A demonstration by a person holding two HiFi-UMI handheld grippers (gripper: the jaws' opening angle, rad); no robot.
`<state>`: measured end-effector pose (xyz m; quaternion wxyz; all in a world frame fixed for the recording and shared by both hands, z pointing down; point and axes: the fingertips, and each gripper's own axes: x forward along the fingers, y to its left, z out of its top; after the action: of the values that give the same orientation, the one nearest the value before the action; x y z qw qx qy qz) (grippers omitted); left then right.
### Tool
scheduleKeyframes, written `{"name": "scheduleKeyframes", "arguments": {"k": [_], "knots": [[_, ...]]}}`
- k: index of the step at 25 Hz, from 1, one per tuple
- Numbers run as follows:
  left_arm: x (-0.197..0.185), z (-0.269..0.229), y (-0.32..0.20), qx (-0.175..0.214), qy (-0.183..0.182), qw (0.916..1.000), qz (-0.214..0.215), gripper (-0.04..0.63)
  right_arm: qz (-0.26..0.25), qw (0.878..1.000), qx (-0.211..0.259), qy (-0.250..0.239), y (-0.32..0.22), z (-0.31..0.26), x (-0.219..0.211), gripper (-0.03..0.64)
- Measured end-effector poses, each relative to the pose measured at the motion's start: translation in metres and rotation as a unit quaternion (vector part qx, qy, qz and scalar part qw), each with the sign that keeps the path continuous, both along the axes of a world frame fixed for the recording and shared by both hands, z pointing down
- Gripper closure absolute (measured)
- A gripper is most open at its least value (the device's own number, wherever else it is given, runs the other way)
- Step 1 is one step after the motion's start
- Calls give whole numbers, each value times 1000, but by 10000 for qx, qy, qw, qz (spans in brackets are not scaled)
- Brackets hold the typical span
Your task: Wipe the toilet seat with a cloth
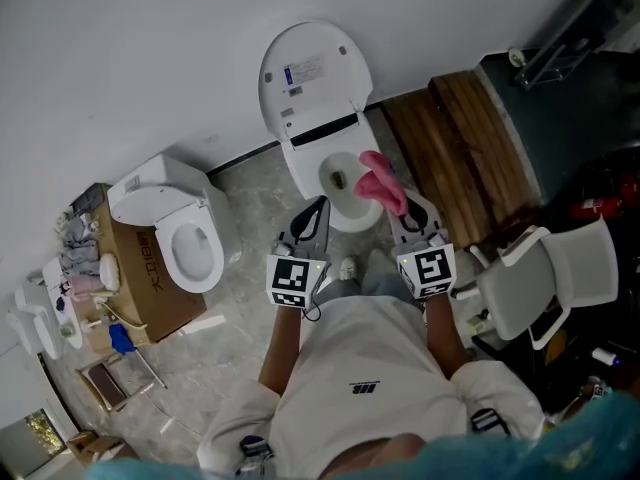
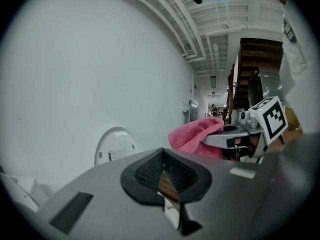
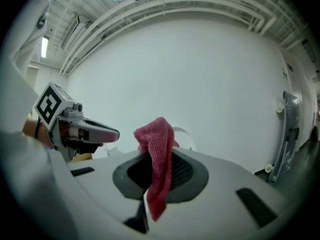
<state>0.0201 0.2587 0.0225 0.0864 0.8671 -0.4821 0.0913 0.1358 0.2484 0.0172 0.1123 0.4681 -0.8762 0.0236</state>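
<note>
The pink cloth (image 3: pixel 159 159) is pinched in the right hand-held gripper (image 1: pixel 400 208), whose jaws are clamped on one bunched fold, so a tuft stands above the pads and a loose tail hangs below. It hangs over the open bowl, above the toilet seat (image 1: pixel 303 168) and in front of the raised lid (image 1: pixel 313 68), not yet on the rim. It looks like soft, light terry that will drape and crumple rather than push flat. A grip on the bunched middle therefore seems sound, though the tail may drag into the bowl or the fold may creep out under rubbing pressure. The left hand-held gripper (image 1: pixel 317 208) hovers beside it, jaws together on nothing, free to steady things
</note>
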Motion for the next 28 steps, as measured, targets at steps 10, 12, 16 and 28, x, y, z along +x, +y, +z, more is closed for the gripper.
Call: {"name": "scheduleKeyframes", "arguments": {"k": [10,12,16,28], "knots": [[4,29,-41,-98,-27,9999,-14,584,-54,9996,-284,46,-40,35,4,595],[3,38,-55,-182,-16,9998,-79,584,-64,9993,-380,8,-54,45,5,595],[4,60,-77,-428,27,9988,-255,584,-179,9980,-608,-29,-82,66,8,595],[-6,139,-148,-1050,23,9894,-999,584,-861,9886,-1238,20,-163,148,-7,595]]}}
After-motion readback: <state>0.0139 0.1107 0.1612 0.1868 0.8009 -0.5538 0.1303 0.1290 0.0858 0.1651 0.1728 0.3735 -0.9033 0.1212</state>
